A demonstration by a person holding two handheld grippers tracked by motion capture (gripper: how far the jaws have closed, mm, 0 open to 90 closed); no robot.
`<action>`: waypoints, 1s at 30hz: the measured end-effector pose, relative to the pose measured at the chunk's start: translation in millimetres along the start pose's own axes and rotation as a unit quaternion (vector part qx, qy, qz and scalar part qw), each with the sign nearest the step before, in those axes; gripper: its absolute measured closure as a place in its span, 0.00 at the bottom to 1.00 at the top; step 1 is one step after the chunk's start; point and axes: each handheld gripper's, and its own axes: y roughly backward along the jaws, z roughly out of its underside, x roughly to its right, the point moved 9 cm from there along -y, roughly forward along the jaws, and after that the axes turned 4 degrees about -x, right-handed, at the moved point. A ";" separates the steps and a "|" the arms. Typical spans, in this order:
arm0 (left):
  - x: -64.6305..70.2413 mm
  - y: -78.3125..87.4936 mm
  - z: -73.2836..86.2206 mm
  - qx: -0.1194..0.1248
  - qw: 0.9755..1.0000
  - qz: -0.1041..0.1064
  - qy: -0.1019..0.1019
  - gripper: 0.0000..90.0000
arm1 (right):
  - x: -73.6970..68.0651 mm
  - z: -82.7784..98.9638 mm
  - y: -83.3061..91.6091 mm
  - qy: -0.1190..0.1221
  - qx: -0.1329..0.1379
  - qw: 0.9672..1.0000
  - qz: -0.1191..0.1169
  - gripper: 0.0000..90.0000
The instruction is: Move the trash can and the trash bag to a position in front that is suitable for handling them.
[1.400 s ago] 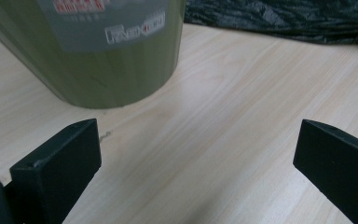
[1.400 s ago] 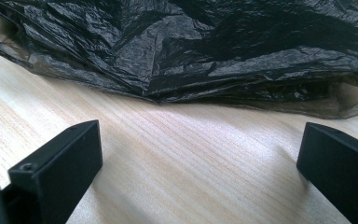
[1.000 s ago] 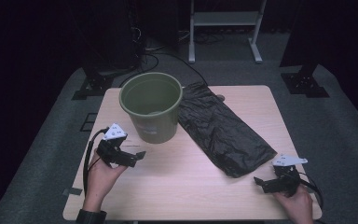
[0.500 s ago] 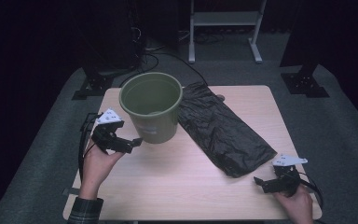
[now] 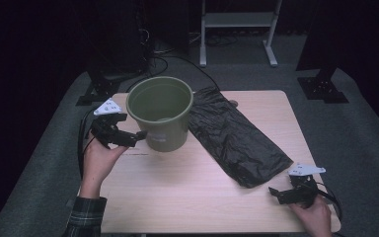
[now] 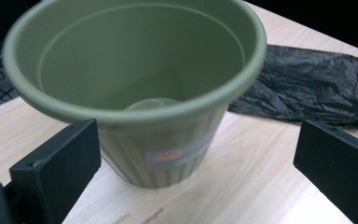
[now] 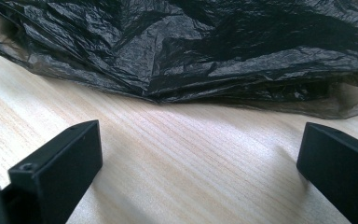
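Left gripper [image 5: 140,134] at the olive-green ribbed plastic bucket [image 5: 161,114] — jaws spread, empty.
Right gripper [image 5: 272,189] likewise released — a one-sided pinch could tip the bucket.

Olive-green ribbed bucket [image 5: 161,114], crinkled glossy black plastic bag [image 5: 237,137], pale wood-grain table [image 5: 187,192], plaid sleeve [image 5: 85,221]

The left claw [image 5: 139,135] (jaws wide) has closed in on the bucket [image 5: 161,113].
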 end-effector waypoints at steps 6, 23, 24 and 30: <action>-13.7 -2.7 -14.6 0.002 1.000 -0.003 0.004 0.00 | -0.1 0.0 0.0 0.000 0.000 1.000 0.000 0.00; -66.3 -35.5 -17.9 -0.017 0.999 -0.014 0.033 0.00 | 0.2 -0.2 -0.1 0.001 0.001 1.000 0.001 0.00; -67.4 -37.4 -17.0 -0.016 0.999 -0.013 0.032 0.00 | 0.0 0.0 0.0 0.000 0.000 1.000 0.000 0.00; -69.2 -45.2 -12.3 -0.014 0.999 -0.005 0.039 0.00 | 0.0 0.0 0.0 0.000 0.000 1.000 0.000 0.00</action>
